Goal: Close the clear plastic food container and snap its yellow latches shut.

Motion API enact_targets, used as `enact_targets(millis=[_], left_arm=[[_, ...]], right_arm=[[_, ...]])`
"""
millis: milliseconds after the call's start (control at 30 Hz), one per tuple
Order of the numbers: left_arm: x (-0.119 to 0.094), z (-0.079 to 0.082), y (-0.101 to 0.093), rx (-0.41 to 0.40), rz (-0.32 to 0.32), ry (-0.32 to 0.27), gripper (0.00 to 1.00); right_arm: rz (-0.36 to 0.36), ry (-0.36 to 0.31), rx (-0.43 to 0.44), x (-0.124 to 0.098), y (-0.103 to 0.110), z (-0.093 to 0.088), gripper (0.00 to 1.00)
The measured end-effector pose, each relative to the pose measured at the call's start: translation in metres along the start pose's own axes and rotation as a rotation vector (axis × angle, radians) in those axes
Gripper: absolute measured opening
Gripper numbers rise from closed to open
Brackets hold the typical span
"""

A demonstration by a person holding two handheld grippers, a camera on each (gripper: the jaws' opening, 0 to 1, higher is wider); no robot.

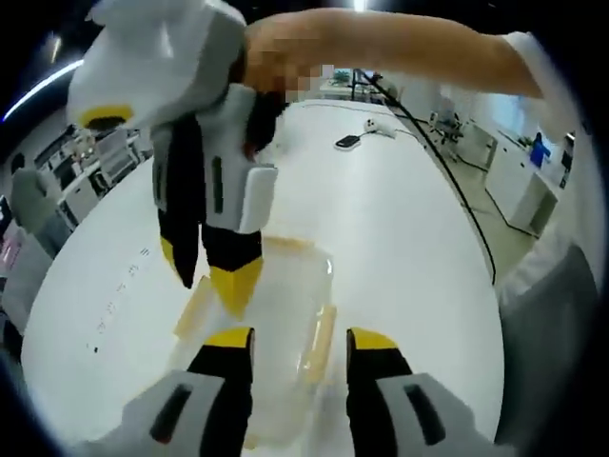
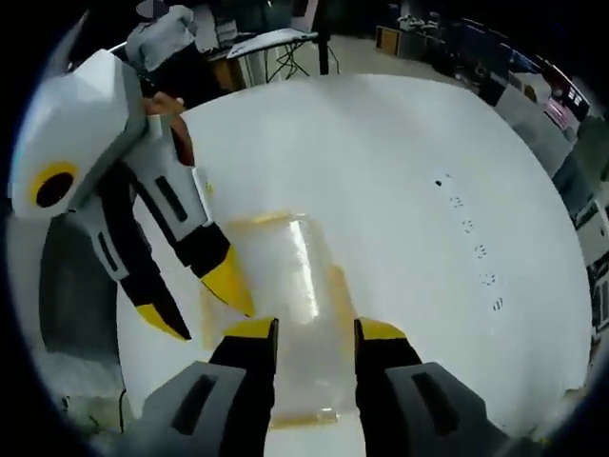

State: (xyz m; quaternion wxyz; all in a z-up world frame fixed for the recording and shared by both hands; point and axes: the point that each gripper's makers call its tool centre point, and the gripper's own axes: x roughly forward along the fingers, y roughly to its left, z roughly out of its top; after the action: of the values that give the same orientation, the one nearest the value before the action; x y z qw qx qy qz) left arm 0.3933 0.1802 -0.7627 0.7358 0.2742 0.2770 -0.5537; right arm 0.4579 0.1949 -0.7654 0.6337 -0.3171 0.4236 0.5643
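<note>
Container (image 1: 276,333) on white table (image 1: 400,248), both grippers' fingers spread above it, phone (image 1: 347,142) far behind.

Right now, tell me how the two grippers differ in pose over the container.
In the left gripper view, the right gripper comes down steeply from above, tips at the clear container's far edge, while the left gripper reaches in low and level, jaws straddling the near side. The right gripper's jaws stand closer together than the left's wide-set ones. Both are open, yellow-tipped, and hold nothing; whether either touches the container or a yellow latch is unclear.
</note>
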Motion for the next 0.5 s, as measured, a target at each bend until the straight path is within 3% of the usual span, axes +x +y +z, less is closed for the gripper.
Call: enact_targets(millis=[67, 333, 500], left_arm=[[0.0008, -0.0036, 0.0006, 0.06, 0.008, 0.023, 0.36], [0.0043, -0.0073, -0.0011, 0.113, 0.025, 0.024, 0.36], [0.0049, -0.0087, 0.0007, 0.149, 0.038, 0.013, 0.32]], right_arm=[[0.008, 0.038, -0.031, 0.0009, -0.001, -0.0023, 0.36], [0.041, 0.1, -0.079, 0.0089, 0.0004, -0.0075, 0.35], [0.092, 0.103, -0.053, 0.0091, 0.0031, -0.0075, 0.34]])
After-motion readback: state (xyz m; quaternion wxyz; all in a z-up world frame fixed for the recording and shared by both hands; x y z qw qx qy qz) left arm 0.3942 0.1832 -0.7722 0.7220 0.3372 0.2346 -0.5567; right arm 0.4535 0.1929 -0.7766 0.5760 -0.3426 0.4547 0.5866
